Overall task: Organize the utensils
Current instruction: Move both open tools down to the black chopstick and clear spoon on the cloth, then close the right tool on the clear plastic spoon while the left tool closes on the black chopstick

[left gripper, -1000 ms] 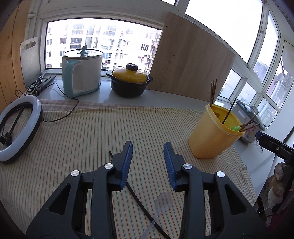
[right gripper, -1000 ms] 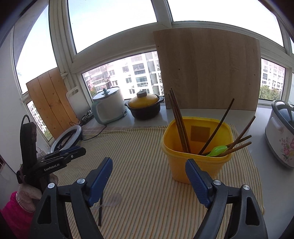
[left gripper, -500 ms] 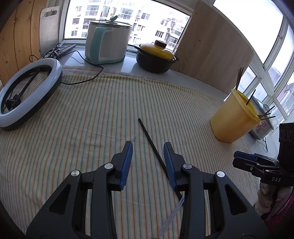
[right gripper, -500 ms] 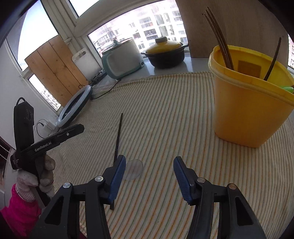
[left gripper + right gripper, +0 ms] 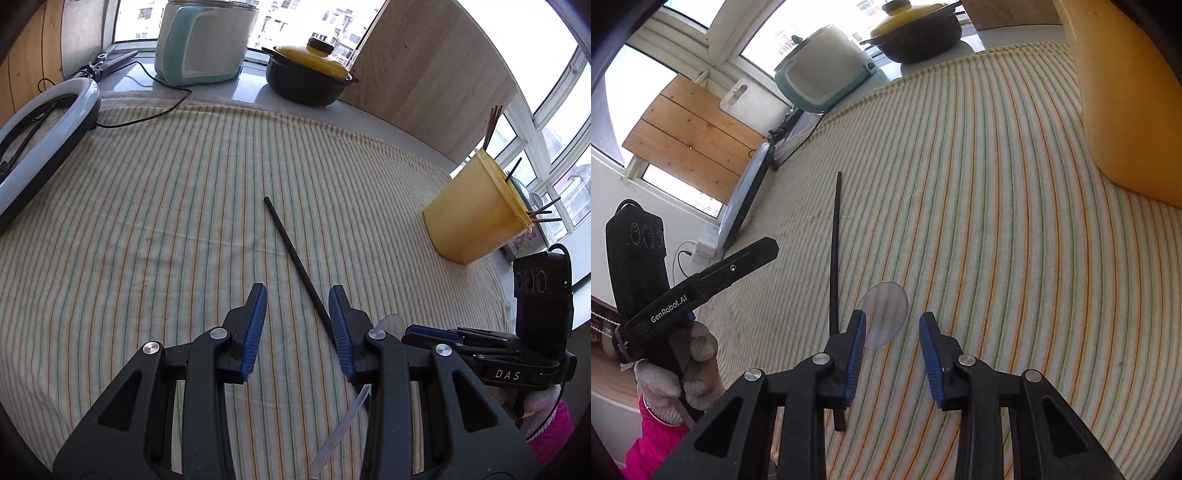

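Right wrist: right claw (image 5: pixel 892 325) narrowed, dropped toward spoon (image 5: pixel 884 314).

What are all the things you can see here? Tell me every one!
chopstick: one, black, flat on the cloth
clear spoon: one, see-through, beside the chopstick
yellow tub: one, on the cloth's far side, holding brown chopsticks
striped cloth: one, covering the table
clay pot: one, black, yellow lid, by the window
cooker: one, white and teal, by the window
ring light: one, white, cloth's edge
left gripper: black, blue pads, open
right gripper: closing, nothing gripped
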`<move>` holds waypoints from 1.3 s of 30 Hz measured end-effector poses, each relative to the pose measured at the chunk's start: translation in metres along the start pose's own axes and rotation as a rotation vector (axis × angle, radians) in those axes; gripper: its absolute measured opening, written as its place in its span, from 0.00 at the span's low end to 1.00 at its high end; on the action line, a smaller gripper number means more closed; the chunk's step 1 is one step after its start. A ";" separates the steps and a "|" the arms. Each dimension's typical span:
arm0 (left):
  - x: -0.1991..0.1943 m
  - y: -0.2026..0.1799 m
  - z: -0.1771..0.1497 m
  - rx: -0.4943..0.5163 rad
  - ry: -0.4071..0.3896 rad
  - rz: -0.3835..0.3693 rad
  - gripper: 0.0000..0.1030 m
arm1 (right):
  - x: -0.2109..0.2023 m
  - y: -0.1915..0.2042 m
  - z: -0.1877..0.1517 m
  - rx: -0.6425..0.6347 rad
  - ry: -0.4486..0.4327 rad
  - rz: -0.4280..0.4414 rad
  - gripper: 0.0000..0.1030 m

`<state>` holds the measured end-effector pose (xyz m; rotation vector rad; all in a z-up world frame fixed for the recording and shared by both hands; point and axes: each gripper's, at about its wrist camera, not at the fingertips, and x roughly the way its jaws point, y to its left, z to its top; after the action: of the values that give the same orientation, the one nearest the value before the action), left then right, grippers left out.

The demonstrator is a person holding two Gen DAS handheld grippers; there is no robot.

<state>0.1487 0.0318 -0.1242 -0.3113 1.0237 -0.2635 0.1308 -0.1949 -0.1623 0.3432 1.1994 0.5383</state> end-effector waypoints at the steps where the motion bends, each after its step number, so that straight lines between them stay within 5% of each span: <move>1: 0.002 0.000 0.000 -0.002 0.004 -0.001 0.34 | 0.002 0.000 0.000 0.008 0.000 0.006 0.30; 15: 0.039 -0.009 0.013 -0.006 0.068 0.031 0.34 | 0.010 0.004 0.007 0.018 -0.003 -0.038 0.06; 37: 0.082 -0.024 0.047 0.084 0.128 0.187 0.34 | -0.016 0.000 0.015 0.012 -0.038 -0.059 0.02; 39: 0.083 -0.027 0.046 0.113 0.124 0.200 0.27 | -0.018 -0.001 0.015 0.010 -0.042 -0.064 0.02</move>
<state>0.2282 -0.0163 -0.1575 -0.0901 1.1493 -0.1606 0.1409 -0.2052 -0.1436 0.3223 1.1692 0.4675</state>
